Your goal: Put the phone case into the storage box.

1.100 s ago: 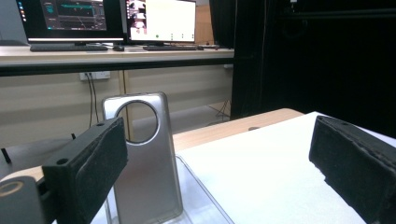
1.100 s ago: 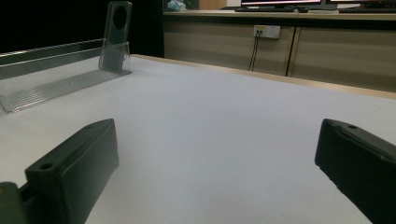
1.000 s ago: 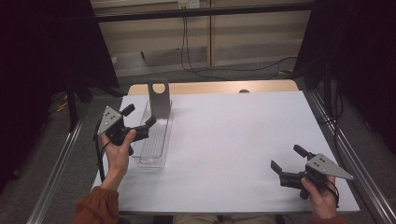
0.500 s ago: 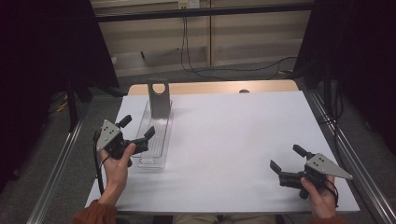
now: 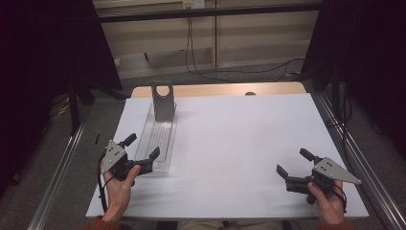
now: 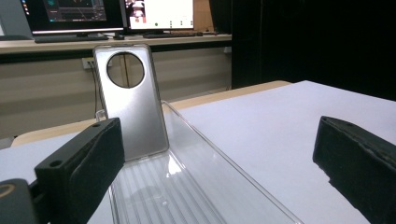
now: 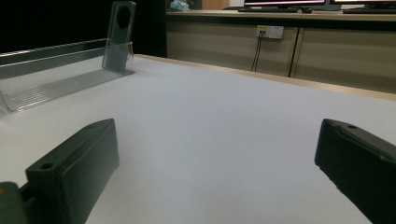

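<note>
The silver phone case (image 5: 163, 100) stands upright at the far end of the clear tray (image 5: 157, 141), leaning on the tray's back wall, camera hole at the top. The tray lies lengthwise on the left part of the white desk (image 5: 239, 143). The left gripper (image 5: 142, 152) sits at the tray's near end with its fingers (image 6: 84, 168) spread wide and nothing between them; in the left gripper view the case (image 6: 131, 100) is dead ahead, well beyond the fingertips.

The step in hand looks like a reach for the case. To do it well, run the left gripper forward along the tray's length, keeping the fingers above the tray's side walls, and bring them to either edge of the case rather than its front and back (the faces look smooth and likely slippery). Close gently, since a thin shell may flex or tip off its lean.

The right gripper (image 5: 292, 168) rests near the desk's right front corner, fingers (image 7: 74, 168) also wide and empty, well apart from the tray (image 7: 56, 84).

How the foot of the case sits in the tray is hard to make out through the clear plastic, and whether a slot holds it I cannot tell
</note>
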A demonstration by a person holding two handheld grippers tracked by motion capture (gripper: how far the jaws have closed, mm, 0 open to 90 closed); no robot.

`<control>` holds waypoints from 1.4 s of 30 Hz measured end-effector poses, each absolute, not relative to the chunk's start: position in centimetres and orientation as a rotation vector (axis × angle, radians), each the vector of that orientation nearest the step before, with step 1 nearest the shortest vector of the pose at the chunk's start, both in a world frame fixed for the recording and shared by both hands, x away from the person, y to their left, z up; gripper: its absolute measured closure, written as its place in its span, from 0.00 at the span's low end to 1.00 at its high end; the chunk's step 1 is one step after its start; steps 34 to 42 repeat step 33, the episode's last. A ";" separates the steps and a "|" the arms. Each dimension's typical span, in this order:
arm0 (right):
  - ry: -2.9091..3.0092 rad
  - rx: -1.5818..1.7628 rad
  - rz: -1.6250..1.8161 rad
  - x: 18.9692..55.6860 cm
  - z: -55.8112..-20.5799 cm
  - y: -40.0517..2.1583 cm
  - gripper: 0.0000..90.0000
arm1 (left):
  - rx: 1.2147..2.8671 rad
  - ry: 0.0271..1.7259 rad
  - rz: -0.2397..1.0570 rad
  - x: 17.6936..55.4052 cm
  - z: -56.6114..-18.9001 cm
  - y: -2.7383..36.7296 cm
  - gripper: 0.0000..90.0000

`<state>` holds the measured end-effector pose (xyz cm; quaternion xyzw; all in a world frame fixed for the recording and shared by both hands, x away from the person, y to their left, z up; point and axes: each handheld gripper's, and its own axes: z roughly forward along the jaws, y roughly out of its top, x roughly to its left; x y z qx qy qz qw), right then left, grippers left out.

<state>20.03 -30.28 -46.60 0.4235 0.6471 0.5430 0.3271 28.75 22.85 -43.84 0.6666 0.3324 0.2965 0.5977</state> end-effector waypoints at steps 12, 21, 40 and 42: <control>1.677 1.113 1.422 20.0 -46.5 -30.4 0.00 | 1.539 0.851 0.627 26.8 -45.5 24.6 0.03; 1.673 1.112 1.419 19.8 -46.5 -30.5 0.00 | 1.542 0.855 0.643 25.2 -45.9 25.3 0.03; 1.683 1.113 1.416 20.1 -46.6 -30.4 0.00 | 1.559 0.862 0.652 24.5 -45.9 25.4 0.03; 1.683 1.113 1.416 20.1 -46.6 -30.4 0.00 | 1.559 0.862 0.652 24.5 -45.9 25.4 0.03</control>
